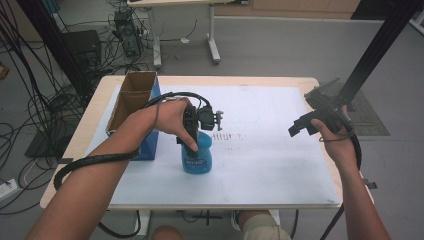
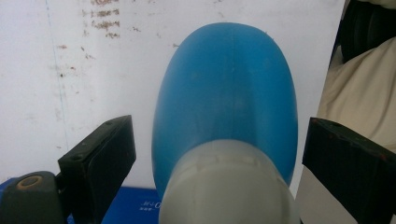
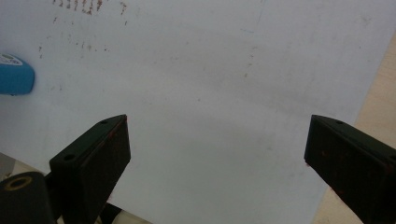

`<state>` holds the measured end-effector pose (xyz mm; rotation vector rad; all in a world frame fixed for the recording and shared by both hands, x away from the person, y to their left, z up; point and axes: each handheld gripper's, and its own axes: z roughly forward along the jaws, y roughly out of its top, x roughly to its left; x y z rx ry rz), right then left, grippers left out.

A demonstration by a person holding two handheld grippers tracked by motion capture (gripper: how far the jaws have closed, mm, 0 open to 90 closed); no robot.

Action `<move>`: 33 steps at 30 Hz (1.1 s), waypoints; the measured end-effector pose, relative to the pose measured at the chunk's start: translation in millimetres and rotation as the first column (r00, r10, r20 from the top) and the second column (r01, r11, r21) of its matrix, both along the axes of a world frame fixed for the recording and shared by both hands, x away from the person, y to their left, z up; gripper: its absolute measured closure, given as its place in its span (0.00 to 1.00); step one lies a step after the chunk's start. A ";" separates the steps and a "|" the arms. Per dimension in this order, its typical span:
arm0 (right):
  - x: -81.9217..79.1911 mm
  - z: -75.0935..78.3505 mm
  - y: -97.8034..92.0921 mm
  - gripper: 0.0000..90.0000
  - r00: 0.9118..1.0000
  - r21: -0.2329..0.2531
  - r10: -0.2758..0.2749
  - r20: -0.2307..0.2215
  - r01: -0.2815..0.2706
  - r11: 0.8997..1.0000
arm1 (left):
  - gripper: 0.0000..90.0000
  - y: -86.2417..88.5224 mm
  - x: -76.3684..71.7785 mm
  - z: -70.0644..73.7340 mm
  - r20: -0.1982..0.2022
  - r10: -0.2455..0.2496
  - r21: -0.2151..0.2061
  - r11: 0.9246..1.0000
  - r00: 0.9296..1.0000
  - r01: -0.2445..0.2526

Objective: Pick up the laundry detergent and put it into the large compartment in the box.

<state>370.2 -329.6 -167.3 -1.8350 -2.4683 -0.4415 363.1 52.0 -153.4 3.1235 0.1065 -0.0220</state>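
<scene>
From the high view, a blue bottle [image 1: 198,159] stands upright on the white sheet [image 1: 270,150] that covers the wooden table [image 1: 75,145], a little left of the sheet's middle and toward the near edge. The left hand [image 1: 167,117] holds the left gripper [image 1: 192,145] pointing down over the bottle's top, its cable looping back along the forearm. Just left of the bottle stands a blue box [image 1: 150,145], and an open cardboard box [image 1: 131,97] sits against it at the table's left side. The right hand [image 1: 336,142] holds the right gripper [image 1: 300,127] in the air over the sheet's right edge, well apart from the bottle.

In the left gripper view, the bottle's blue body [image 2: 226,98] and its pale grey-white cap [image 2: 226,186] lie between the two black jaws, which stand spread with a gap on either side, touching neither. A corner of the blue box [image 2: 130,205] shows at the bottom.

In the right gripper view, the jaws are spread wide over bare white sheet [image 3: 210,93]. A small part of the blue bottle [image 3: 16,74] shows at the left edge, and a strip of table [image 3: 378,93] at the right.
</scene>
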 end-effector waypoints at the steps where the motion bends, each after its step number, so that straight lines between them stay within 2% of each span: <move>1: 0.0 0.0 0.0 0.07 1.000 0.000 0.000 0.000 0.000 1.000 | 0.11 0.2 -0.1 -0.7 -0.001 0.000 -0.002 1.000 1.000 0.000; 7: 0.6 -0.4 0.7 0.07 1.000 0.001 0.000 -0.002 0.000 1.000 | 0.13 -0.7 -2.3 -3.5 0.008 -0.004 0.003 1.000 1.000 0.004; 16: 0.6 -0.8 0.9 0.07 1.000 0.003 0.000 -0.002 0.000 1.000 | 0.20 -1.6 -4.1 -8.0 0.016 -0.006 0.012 1.000 1.000 0.006; 33: 1.1 -1.6 1.1 0.08 1.000 0.004 -0.001 -0.002 0.001 1.000 | 0.33 -2.5 -1.3 -12.1 0.003 -0.001 0.011 1.000 1.000 0.001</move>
